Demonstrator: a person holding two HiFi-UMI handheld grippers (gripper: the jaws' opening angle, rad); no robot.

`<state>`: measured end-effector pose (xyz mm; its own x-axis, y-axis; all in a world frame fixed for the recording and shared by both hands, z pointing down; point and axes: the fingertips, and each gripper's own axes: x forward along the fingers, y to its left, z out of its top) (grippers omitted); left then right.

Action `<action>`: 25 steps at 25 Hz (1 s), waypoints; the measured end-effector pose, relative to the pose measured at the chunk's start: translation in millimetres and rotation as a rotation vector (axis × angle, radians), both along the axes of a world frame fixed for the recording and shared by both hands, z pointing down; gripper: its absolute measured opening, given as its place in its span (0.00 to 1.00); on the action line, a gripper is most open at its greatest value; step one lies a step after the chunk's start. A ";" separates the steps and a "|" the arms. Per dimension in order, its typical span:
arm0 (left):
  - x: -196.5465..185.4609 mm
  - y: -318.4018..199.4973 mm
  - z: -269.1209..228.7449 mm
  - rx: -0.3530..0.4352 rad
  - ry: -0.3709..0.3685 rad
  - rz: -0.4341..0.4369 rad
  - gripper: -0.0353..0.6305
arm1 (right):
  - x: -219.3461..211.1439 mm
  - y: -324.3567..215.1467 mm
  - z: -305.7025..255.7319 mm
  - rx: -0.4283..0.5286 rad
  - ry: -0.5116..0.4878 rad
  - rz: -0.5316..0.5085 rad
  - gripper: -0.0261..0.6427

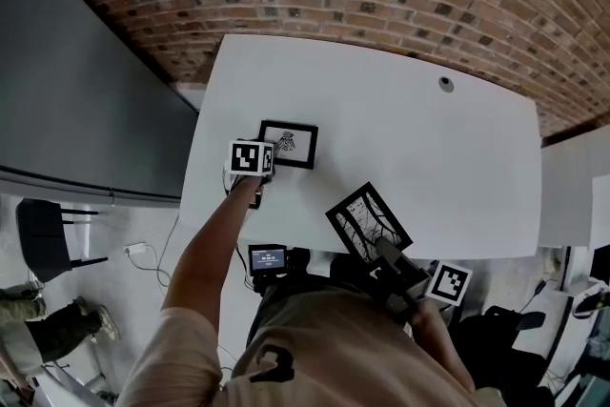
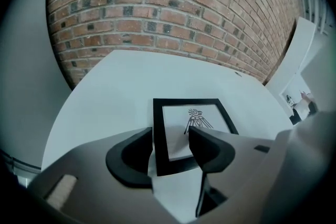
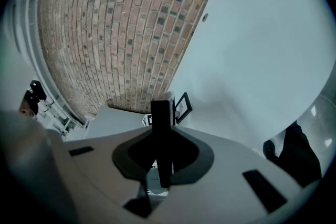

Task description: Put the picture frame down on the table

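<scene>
Pale shirt (image 1: 324, 348) sits right under the lens, its dark print unreadable, and a small screen (image 1: 268, 257) at the waist shows figures too tiny to read. Right gripper (image 3: 163, 150) is clamped tight on the picture frame (image 1: 369, 221), which shows a branch print and is tilted in the air above the near edge of the white table (image 1: 429, 157). Left gripper (image 2: 170, 147) hangs with jaws apart over the near corner of a second frame (image 1: 289, 144) lying flat on the table, a bird-like emblem facing up.
</scene>
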<state>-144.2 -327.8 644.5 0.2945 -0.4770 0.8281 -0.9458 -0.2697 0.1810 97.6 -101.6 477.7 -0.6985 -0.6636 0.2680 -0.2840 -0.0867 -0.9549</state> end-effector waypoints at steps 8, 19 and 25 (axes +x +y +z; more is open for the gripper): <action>-6.9 3.5 -46.7 0.138 0.101 -0.026 0.39 | -0.3 8.5 -1.4 0.013 -0.004 -0.003 0.08; -25.8 81.9 -110.4 0.247 0.251 -0.009 0.34 | -7.5 10.5 -2.0 0.016 -0.024 -0.010 0.08; -16.7 124.9 -135.3 0.251 0.378 0.002 0.10 | -22.6 12.7 -7.0 0.037 -0.021 -0.038 0.08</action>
